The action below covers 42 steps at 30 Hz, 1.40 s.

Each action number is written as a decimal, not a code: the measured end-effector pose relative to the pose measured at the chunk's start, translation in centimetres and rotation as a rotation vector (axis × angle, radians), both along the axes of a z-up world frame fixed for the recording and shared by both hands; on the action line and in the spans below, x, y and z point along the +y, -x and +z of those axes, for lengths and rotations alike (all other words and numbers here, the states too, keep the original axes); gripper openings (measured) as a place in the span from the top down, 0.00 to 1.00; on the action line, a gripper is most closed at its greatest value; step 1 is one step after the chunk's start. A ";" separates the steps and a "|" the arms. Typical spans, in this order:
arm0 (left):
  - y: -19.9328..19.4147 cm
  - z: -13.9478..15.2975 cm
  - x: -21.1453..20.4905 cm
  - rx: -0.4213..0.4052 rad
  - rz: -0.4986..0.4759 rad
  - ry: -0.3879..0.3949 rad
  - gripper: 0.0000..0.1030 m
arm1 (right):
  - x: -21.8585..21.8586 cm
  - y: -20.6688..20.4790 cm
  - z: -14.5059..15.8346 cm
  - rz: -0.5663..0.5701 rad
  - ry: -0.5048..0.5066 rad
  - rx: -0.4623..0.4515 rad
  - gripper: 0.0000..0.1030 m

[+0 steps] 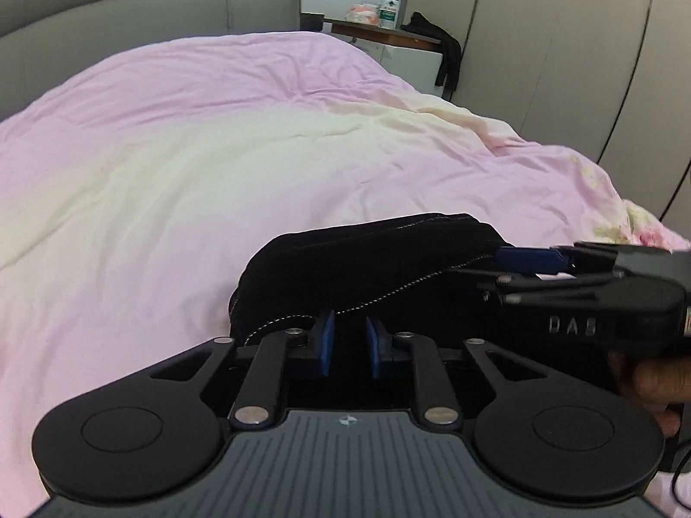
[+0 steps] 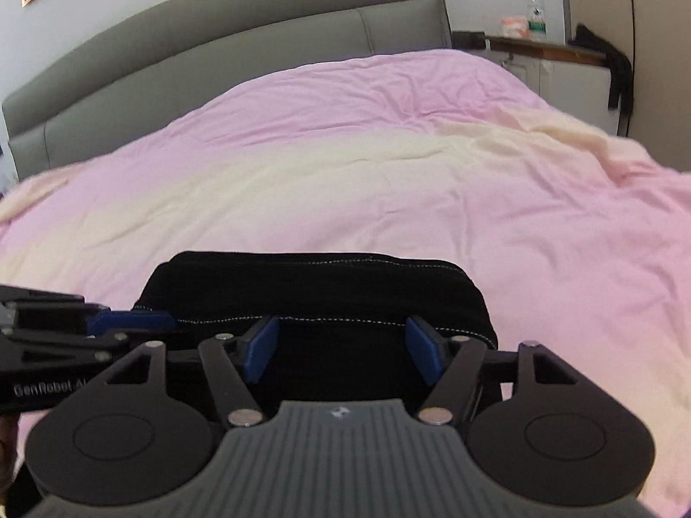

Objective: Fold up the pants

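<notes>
So the black pants (image 2: 319, 298) are folded into a compact bundle sitting on the pink and cream duvet (image 2: 388, 181) near the foot of the bed. The left tool (image 1: 350, 347) has its blue pads pulled close together right at the near edge of the bundle, nothing visibly between them. The right tool (image 2: 341, 352) has its pads spread wide apart over the pants, not clamping anything.

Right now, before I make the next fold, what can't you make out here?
Pants, near edge: hidden under the gripper bodies, both views.
Left gripper: jaws shut, but whether cloth is pinched is lost, black on black, left wrist view.
Hand: cut off by the right edge, left wrist view.
Bottle label: too small, both views.
</notes>
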State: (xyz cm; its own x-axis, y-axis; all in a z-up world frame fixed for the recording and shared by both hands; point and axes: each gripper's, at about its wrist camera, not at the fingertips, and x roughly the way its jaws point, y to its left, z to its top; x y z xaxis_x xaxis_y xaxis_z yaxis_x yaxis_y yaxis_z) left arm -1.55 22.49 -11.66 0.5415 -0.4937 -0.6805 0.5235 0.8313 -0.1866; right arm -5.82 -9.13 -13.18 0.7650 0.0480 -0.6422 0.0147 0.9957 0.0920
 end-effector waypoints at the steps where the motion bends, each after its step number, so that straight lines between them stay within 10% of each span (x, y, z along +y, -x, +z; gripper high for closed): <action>1: -0.4 -0.3 0.8 0.027 0.024 0.039 0.91 | 0.9 0.3 -0.2 0.002 0.058 -0.013 0.36; 5: -0.7 -1.3 2.5 0.089 0.057 0.174 0.93 | 1.2 2.2 -1.7 -0.013 0.099 -0.100 0.37; 11: 4.0 0.3 -1.3 -0.081 0.023 -0.112 0.93 | 1.8 7.7 -1.5 -0.088 0.089 -0.111 0.37; 17: 8.0 0.9 1.4 0.005 0.074 -0.056 0.93 | 3.5 11.9 1.0 -0.140 0.086 0.015 0.35; 22: 12.8 1.7 2.1 -0.046 0.068 -0.143 0.92 | 3.1 14.3 0.9 -0.205 -0.131 0.241 0.31; 24: 13.7 2.3 2.8 -0.018 0.088 -0.161 0.75 | 3.1 15.8 0.9 -0.212 -0.201 0.303 0.31; 26: 14.3 2.8 4.3 0.028 0.144 -0.154 0.26 | 3.4 17.6 2.2 -0.213 -0.211 0.273 0.33; 32: 18.1 6.7 8.4 0.091 0.168 -0.055 0.19 | 4.1 22.4 7.0 -0.231 -0.193 0.172 0.22; 42: 24.4 12.8 5.8 0.023 0.129 -0.154 0.03 | 7.3 28.2 14.2 -0.271 -0.049 0.024 0.05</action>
